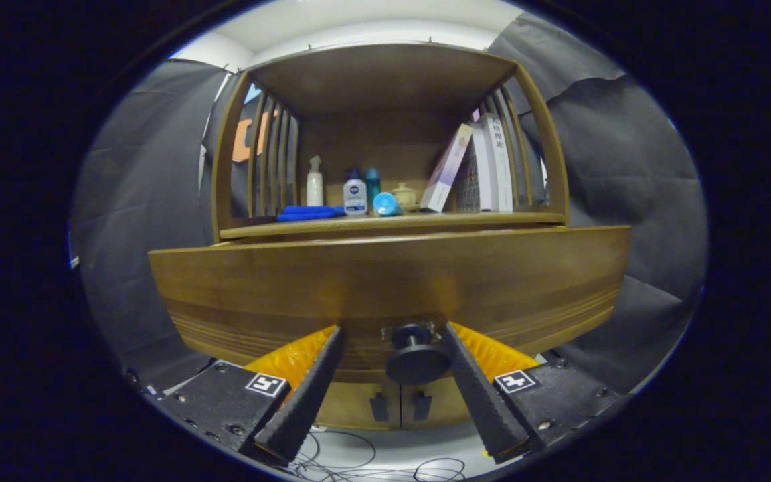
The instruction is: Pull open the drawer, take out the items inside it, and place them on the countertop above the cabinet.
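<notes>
Staged booth mocked up as a home room, not a lived-in house. Black cloth wall (626, 174) hangs behind and on both sides of a wooden cabinet (385, 281), draped and creased, with pale ceiling (372, 20) above at 12 o'clock. Household clutter on the countertop (392, 224) under a slatted wooden hutch: spray bottle (315, 182), lotion bottle (355, 194), folded blue cloth (310, 213), small ceramic jar (403, 196), leaning books (486, 167) toward 2 o'clock. Loose cables (359, 462) trail over the pale floor at 6 o'clock below the cabinet, a recording-setup sign rather than a home one.
</notes>
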### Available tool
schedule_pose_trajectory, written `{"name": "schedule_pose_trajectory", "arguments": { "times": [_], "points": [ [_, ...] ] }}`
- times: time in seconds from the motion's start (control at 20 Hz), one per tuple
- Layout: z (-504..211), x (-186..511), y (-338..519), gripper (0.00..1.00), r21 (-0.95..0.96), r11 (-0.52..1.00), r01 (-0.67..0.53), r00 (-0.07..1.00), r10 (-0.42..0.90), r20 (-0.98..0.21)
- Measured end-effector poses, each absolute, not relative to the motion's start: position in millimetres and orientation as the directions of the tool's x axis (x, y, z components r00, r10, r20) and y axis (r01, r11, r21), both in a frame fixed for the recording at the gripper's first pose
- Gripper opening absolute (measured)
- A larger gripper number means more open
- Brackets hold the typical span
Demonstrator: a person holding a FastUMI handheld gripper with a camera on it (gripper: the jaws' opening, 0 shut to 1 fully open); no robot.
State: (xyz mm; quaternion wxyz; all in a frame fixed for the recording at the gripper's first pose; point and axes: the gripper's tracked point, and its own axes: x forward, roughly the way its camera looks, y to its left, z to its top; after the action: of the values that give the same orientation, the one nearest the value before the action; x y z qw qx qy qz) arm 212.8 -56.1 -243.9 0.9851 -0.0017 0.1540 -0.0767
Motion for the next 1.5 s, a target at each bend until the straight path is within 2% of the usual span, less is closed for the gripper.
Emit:
{"name": "schedule_pose_trajectory", "arguments": {
  "times": [1.1,1.5],
  "points": [
    [-252.4,315.3,-71.2,0.95,-0.065,0.988,0.138,0.917,-0.152,-0.368],
    [-258.0,318.1,-72.9,0.95,-0.147,0.982,0.121,0.901,-0.171,-0.398]
  ]
}}
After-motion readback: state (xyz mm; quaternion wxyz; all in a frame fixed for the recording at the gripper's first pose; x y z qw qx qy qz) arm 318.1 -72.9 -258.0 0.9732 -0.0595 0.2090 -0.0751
